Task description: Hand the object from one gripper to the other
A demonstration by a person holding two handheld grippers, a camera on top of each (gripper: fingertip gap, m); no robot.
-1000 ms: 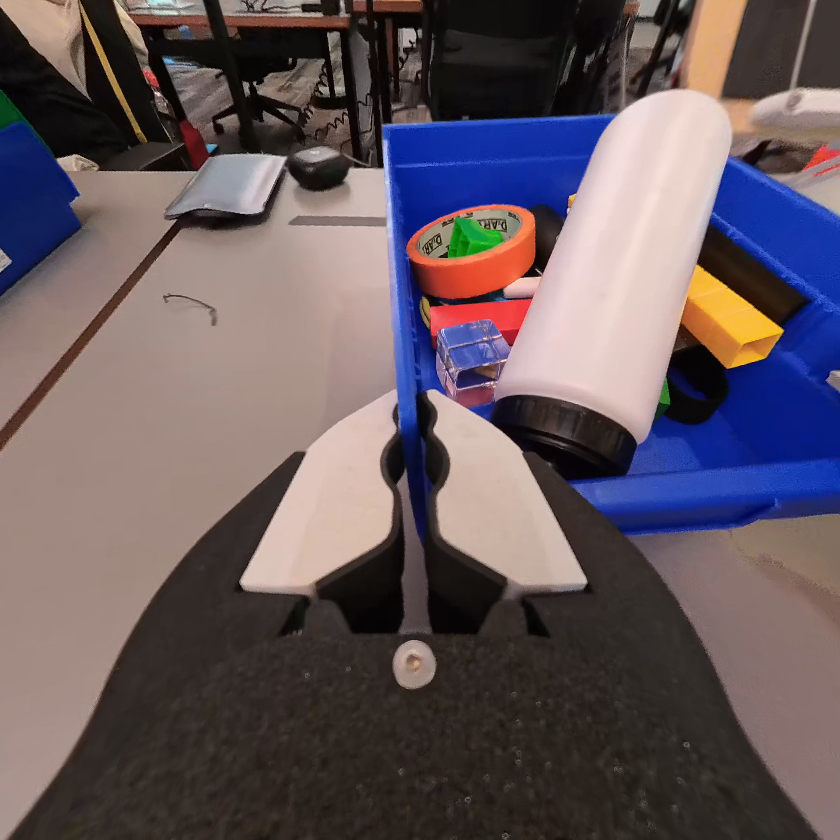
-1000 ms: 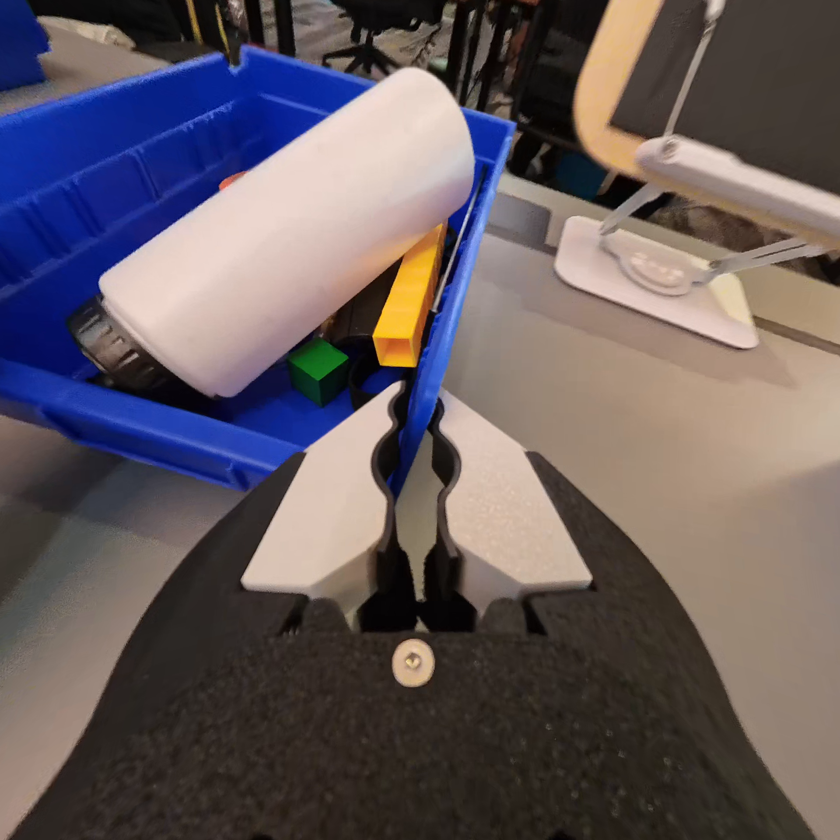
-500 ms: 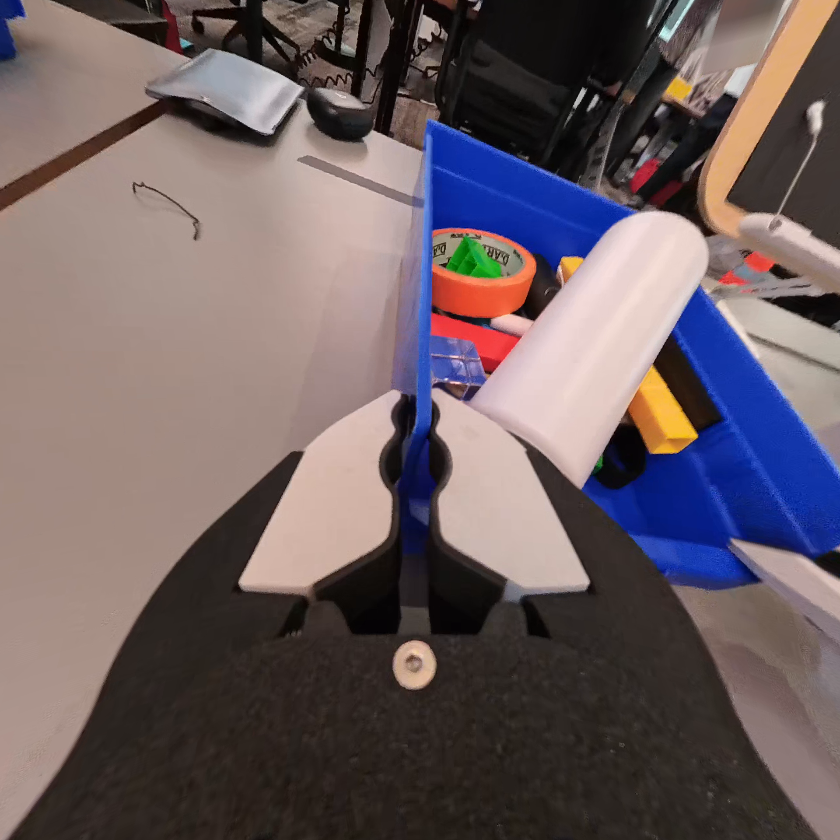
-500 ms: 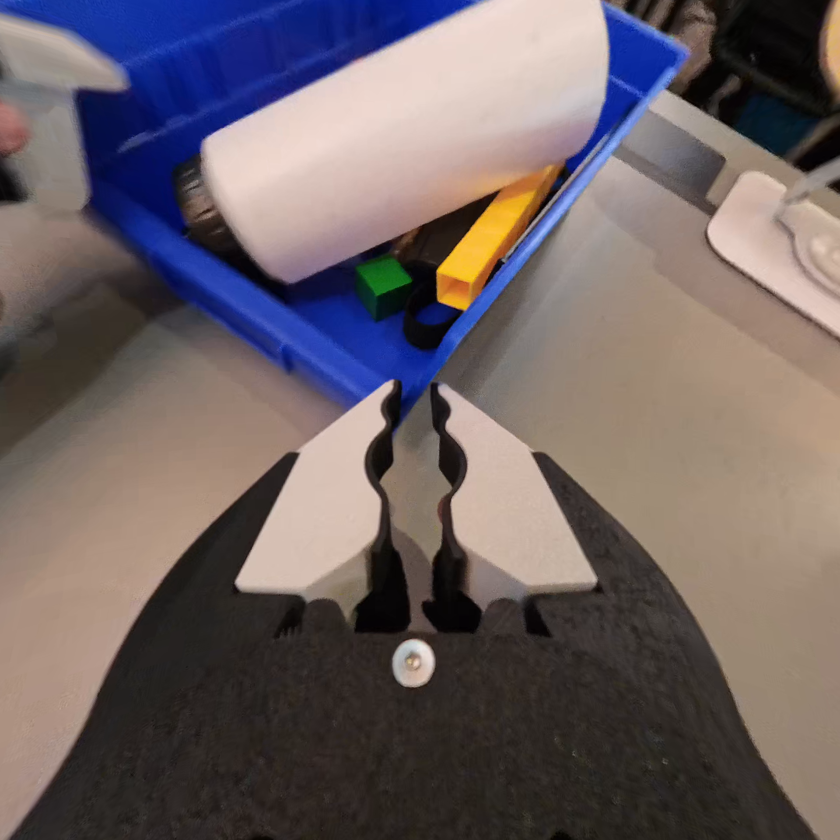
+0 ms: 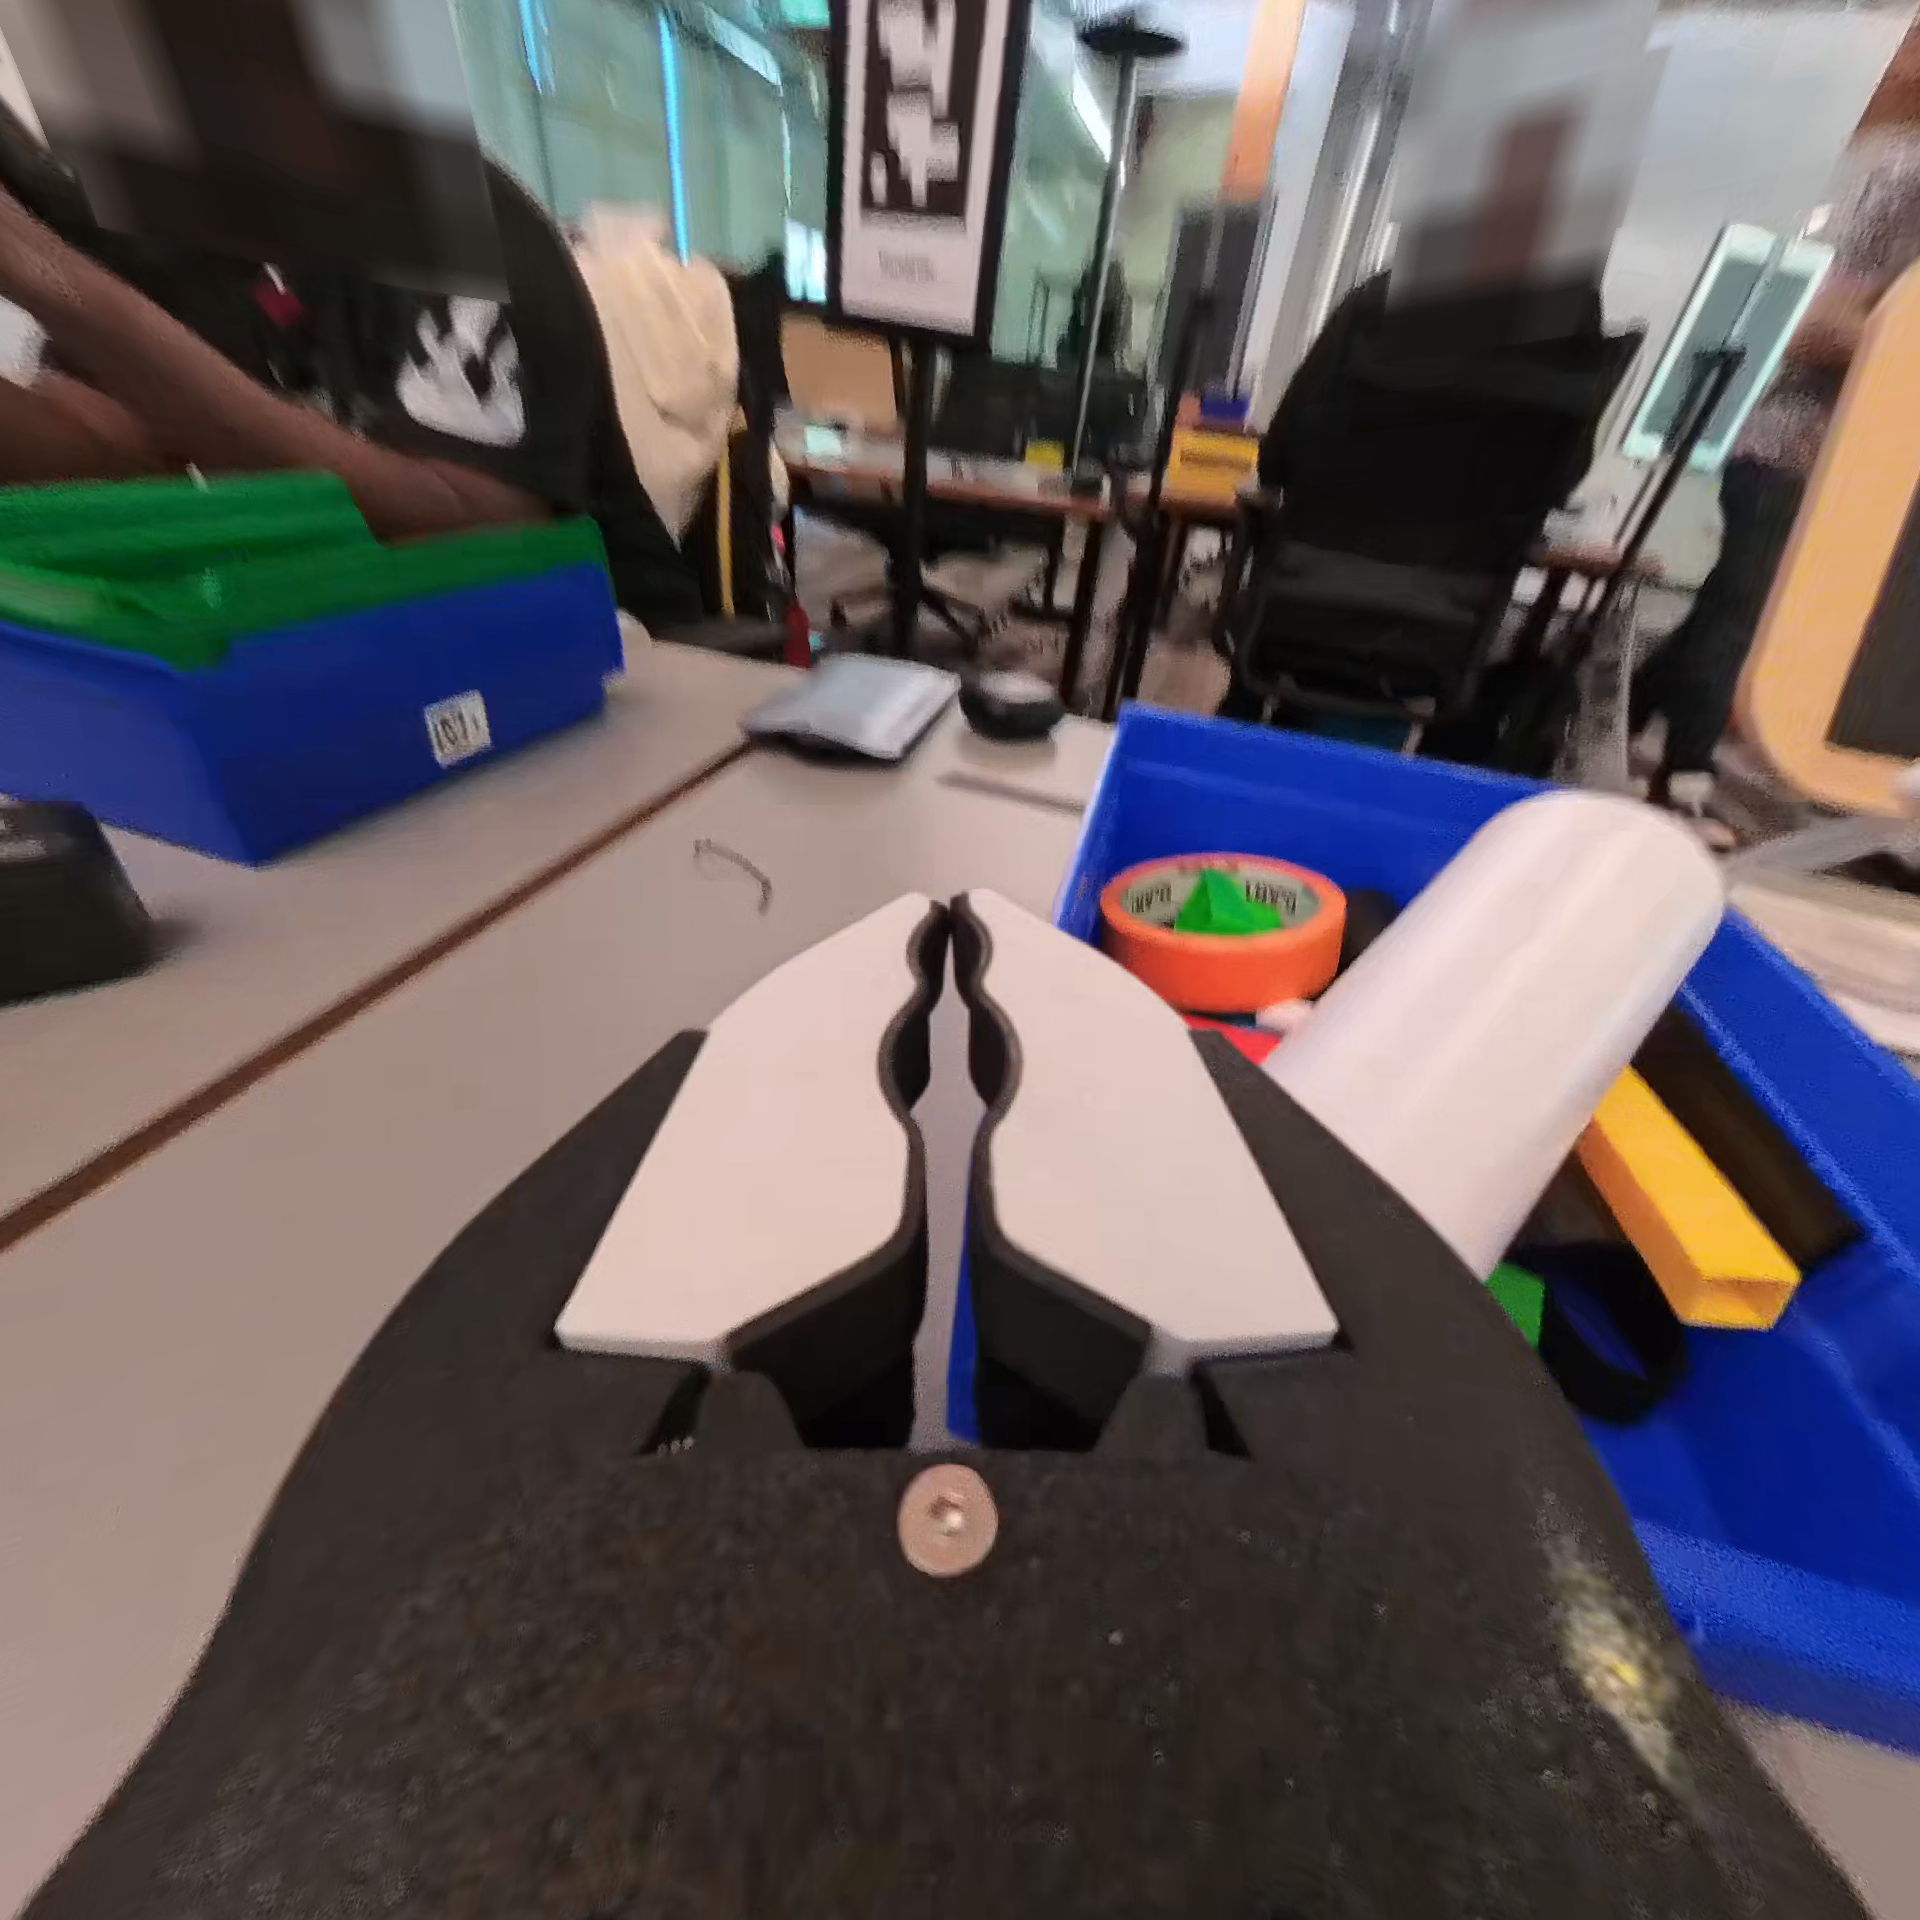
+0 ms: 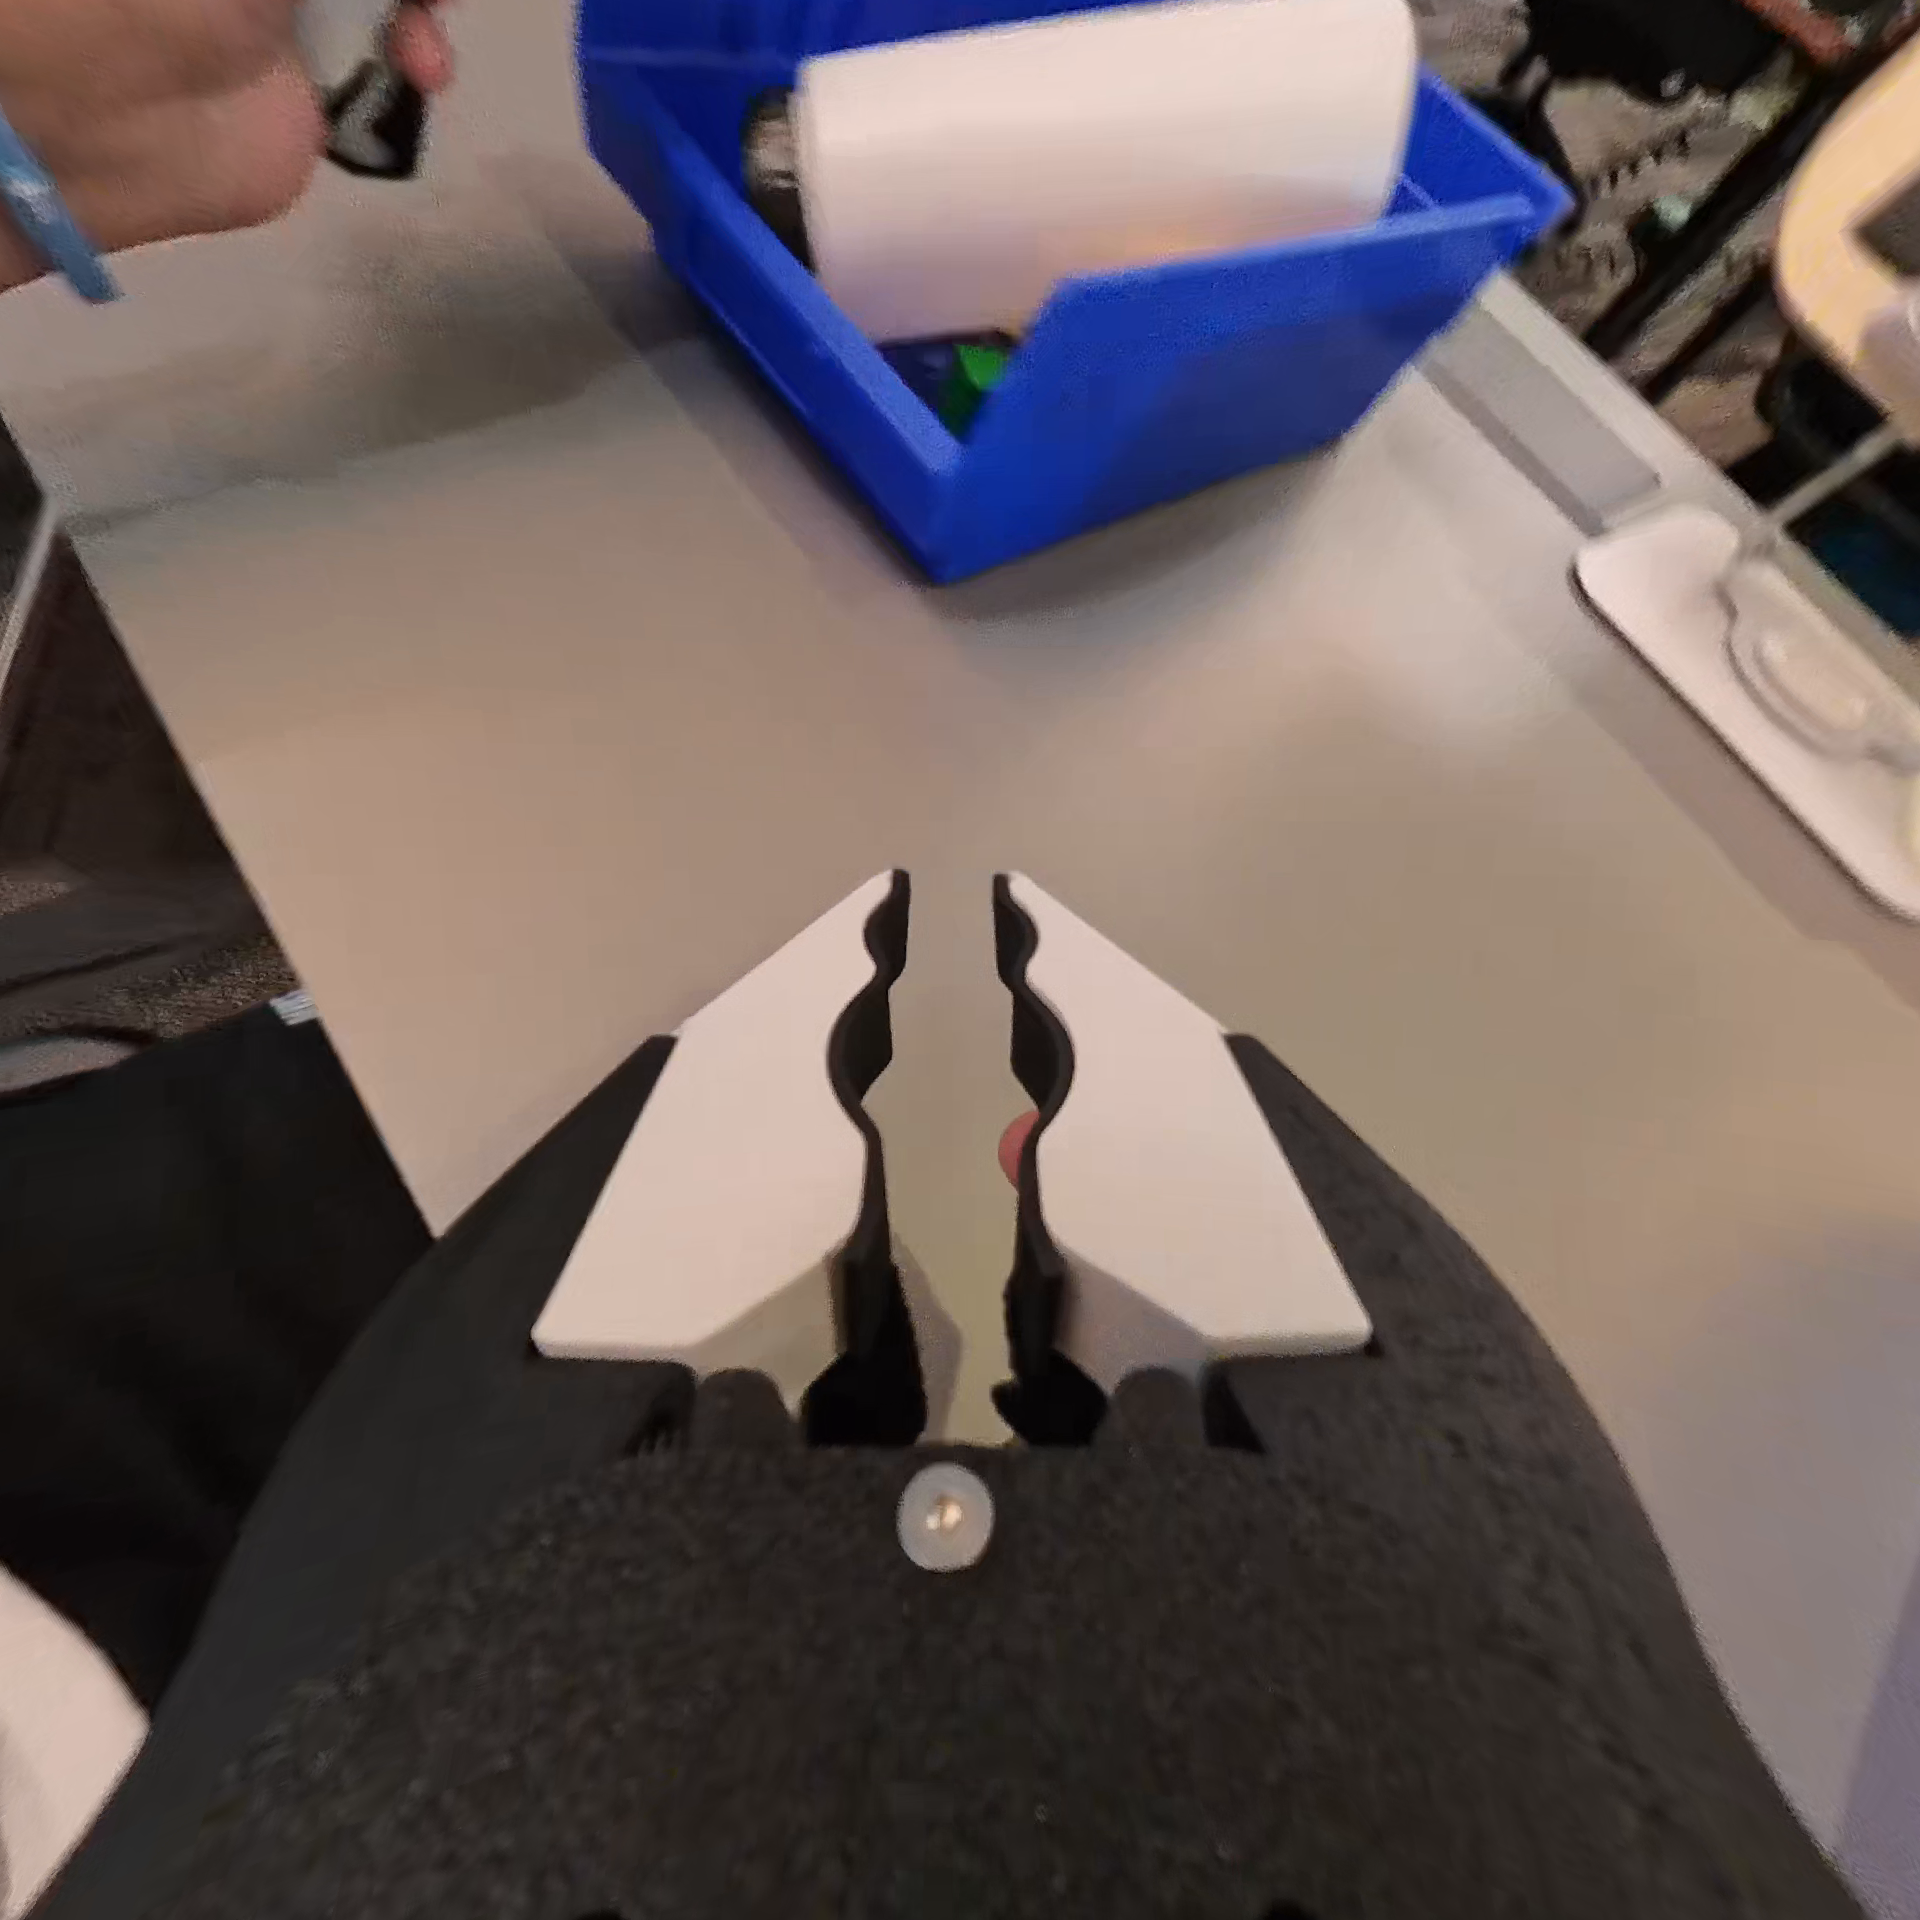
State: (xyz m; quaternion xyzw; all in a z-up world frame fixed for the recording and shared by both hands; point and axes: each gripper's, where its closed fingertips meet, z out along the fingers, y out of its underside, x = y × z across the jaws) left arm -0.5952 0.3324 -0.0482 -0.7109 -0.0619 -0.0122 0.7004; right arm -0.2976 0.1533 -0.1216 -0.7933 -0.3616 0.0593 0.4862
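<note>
Bin [image 5: 1403, 790] of blue plastic sits on the table [image 6: 1039, 727], its white bottle [image 5: 1475, 1029] propped aslant on other pieces. Left gripper [image 5: 951, 914] is pressed together, empty; right gripper [image 6: 948, 883] stands narrowly parted, empty, well short. Transfer apparently not begun.

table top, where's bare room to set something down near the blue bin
Bare table lies between the right gripper and the blue bin; more lies left of the bin. The bin is crowded: white bottle, orange tape roll, yellow block.
</note>
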